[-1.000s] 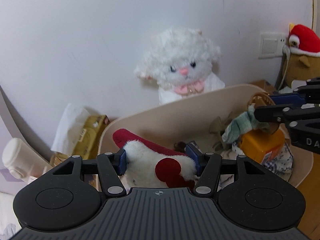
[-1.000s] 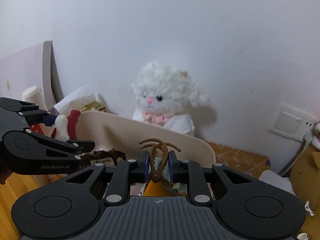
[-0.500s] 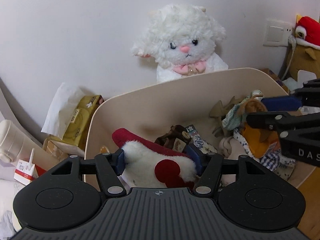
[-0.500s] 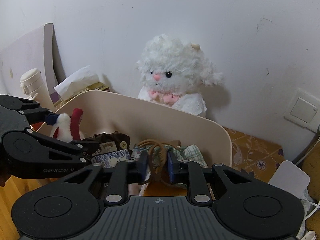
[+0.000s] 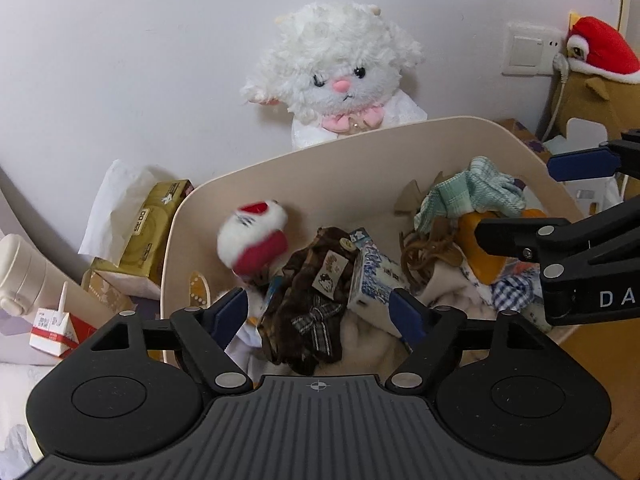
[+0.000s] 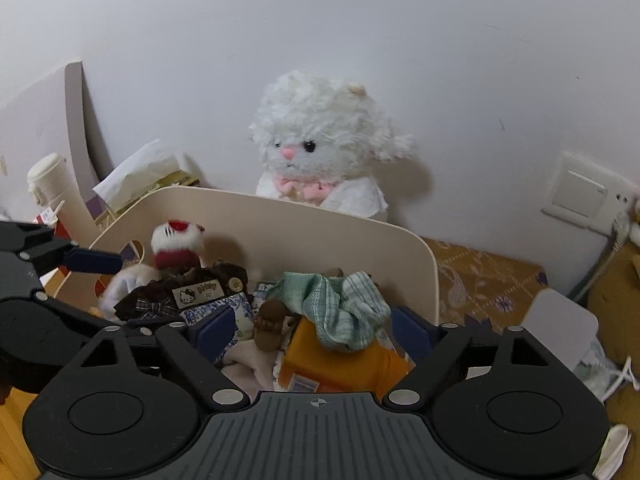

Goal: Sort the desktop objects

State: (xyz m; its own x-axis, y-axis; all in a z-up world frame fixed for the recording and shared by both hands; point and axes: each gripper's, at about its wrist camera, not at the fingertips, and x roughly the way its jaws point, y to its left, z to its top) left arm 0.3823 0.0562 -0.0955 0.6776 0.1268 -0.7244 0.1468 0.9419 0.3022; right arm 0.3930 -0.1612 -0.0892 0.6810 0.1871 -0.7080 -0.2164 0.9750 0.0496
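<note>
Both grippers hover over a beige bin (image 5: pixel 360 140) (image 6: pixel 280 204) full of small items. My left gripper (image 5: pixel 318 314) (image 6: pixel 92 288) is open and its jaws are still opening, with nothing pressed between the pads. The small red-and-white plush toy (image 5: pixel 252 236) (image 6: pixel 176 244) is blurred, free at the bin's left side. My right gripper (image 6: pixel 312 332) (image 5: pixel 532 200) is open too, jaws opening and gripping nothing. The brown hair claw (image 6: pixel 268 324) (image 5: pixel 424 252) lies in the bin beside a green checked cloth (image 6: pixel 340 300) and an orange box (image 6: pixel 336 364).
A big white plush lamb (image 5: pixel 340 76) sits against the wall behind the bin. Left of the bin are a gold tissue box (image 5: pixel 156 224), a white bottle (image 5: pixel 20 272) and a small carton (image 5: pixel 52 328). At the right are a wall socket (image 5: pixel 528 48) and a red-hatted plush (image 5: pixel 596 52).
The left gripper spread and let go of the red-and-white plush, which dropped toward the bin. The right gripper opened from shut and released the brown hair claw into the bin.
</note>
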